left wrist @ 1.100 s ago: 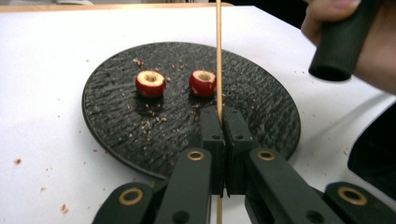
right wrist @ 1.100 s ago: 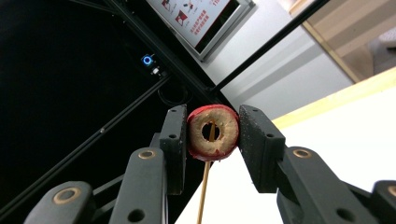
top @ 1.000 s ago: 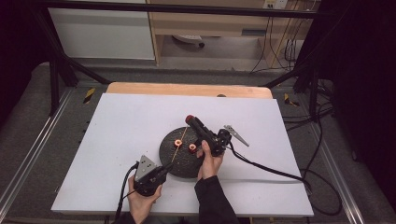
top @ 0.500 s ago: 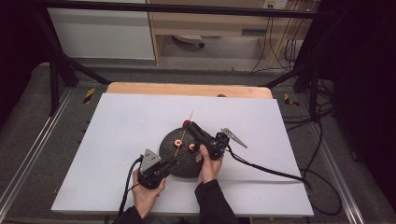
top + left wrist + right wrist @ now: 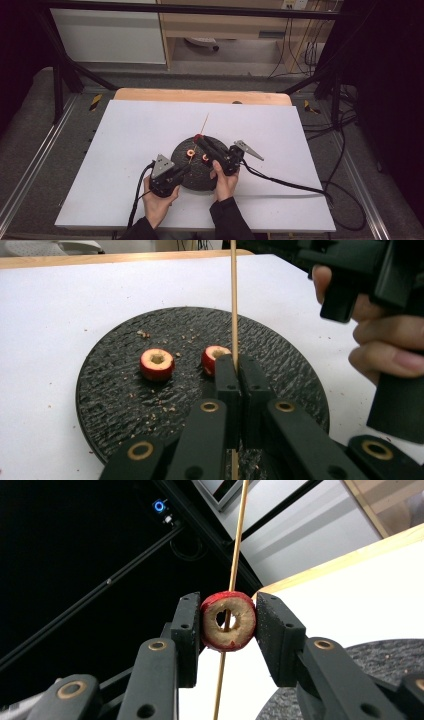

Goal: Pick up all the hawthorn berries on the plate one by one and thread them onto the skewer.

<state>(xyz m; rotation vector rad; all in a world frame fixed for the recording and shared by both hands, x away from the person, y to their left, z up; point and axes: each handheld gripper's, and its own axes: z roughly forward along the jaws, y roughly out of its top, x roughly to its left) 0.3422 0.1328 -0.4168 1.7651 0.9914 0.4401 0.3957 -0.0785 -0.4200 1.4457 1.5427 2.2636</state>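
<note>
Currently, thin wooden skewer [image 5: 233, 300] gripped upright by closed left gripper [image 5: 235, 371] above near part of black round plate [image 5: 186, 176]. Cored red fruit ring [image 5: 229, 621] clamped between jaws of right gripper [image 5: 229, 625], skewer passed through its hole. Judged: one piece threaded; two cored fruits [image 5: 157, 364] left on plate, far of left gripper.
</note>
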